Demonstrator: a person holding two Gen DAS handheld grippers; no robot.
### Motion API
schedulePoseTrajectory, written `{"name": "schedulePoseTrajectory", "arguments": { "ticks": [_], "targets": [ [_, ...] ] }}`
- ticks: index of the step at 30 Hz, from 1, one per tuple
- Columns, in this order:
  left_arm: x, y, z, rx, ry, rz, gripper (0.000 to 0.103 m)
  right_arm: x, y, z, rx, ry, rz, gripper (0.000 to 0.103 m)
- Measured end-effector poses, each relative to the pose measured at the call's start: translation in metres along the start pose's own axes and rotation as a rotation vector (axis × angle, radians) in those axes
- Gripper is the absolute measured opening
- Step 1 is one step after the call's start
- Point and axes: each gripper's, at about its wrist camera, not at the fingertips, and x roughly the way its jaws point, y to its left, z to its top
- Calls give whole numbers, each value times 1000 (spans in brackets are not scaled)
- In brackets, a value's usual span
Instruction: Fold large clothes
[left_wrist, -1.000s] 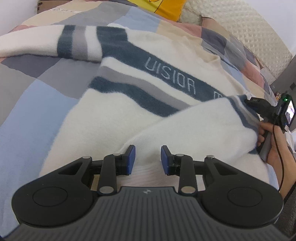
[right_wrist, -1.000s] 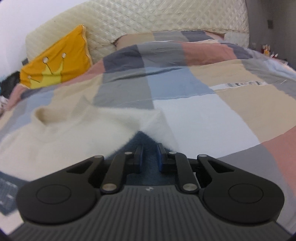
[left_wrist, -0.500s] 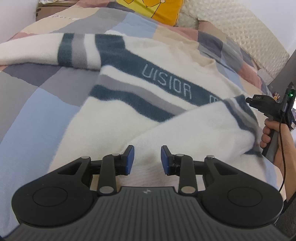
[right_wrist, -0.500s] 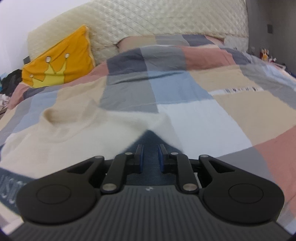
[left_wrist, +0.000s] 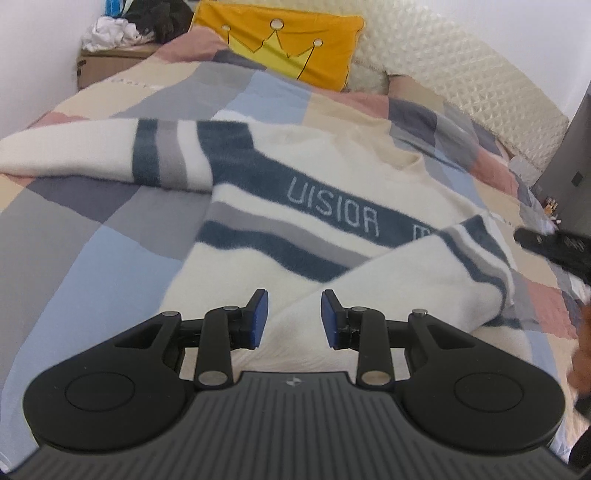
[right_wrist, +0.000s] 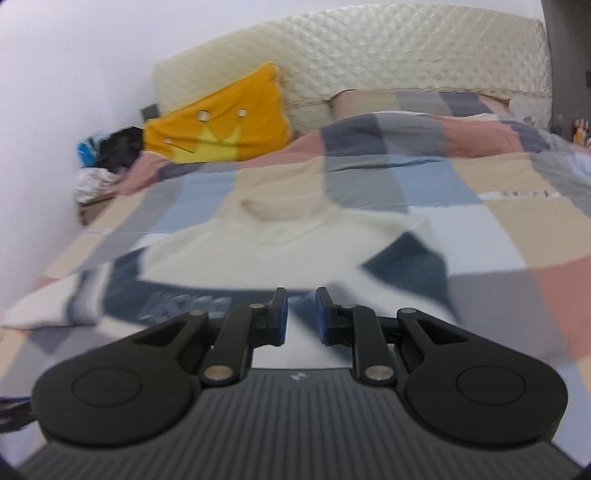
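A cream sweater (left_wrist: 332, 177) with navy and grey stripes and the word "UISIOR" lies spread on the bed. Its right sleeve (left_wrist: 424, 273) is folded in across the body; its left sleeve (left_wrist: 74, 155) stretches out to the left. My left gripper (left_wrist: 293, 319) is open and empty just above the hem. My right gripper (right_wrist: 299, 317) is open and empty, raised above the sweater (right_wrist: 288, 236); this view is blurred. The right gripper also shows at the right edge of the left wrist view (left_wrist: 554, 247).
The bed has a patchwork quilt (left_wrist: 92, 236) in blue, grey, beige and pink. A yellow crown pillow (left_wrist: 288, 48) leans on the quilted headboard (right_wrist: 406, 51). A box with clothes (left_wrist: 110, 44) stands at the far left by the wall.
My right gripper let go of the sleeve, opened, and lifted back from the sweater. The sleeve now lies folded over the body. My left gripper stayed open and tilted up a little.
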Motion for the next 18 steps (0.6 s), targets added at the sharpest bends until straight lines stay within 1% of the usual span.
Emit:
{"name": "schedulePoseTrajectory", "arguments": {
  "ticks": [4, 9, 11, 13, 16, 18],
  "targets": [
    [-15, -6, -1, 8, -53, -47, 38, -33, 18, -22, 38, -9, 38, 20],
    [-28, -17, -6, 49, -98, -52, 38, -60, 38, -50, 54, -2, 56, 20],
    [-27, -21, -9, 43, -89, -53, 39, -70, 42, -57, 59, -12, 56, 20],
    [-23, -24, -12, 44, -79, -62, 40, -75, 46, -63, 45, -26, 35, 20],
    [-14, -26, -14, 72, -69, -47, 42, -71, 49, -68, 9, -21, 14, 20],
    [-7, -22, -12, 70, -69, -31, 43, -66, 47, -70, 18, -12, 11, 20]
  ]
}}
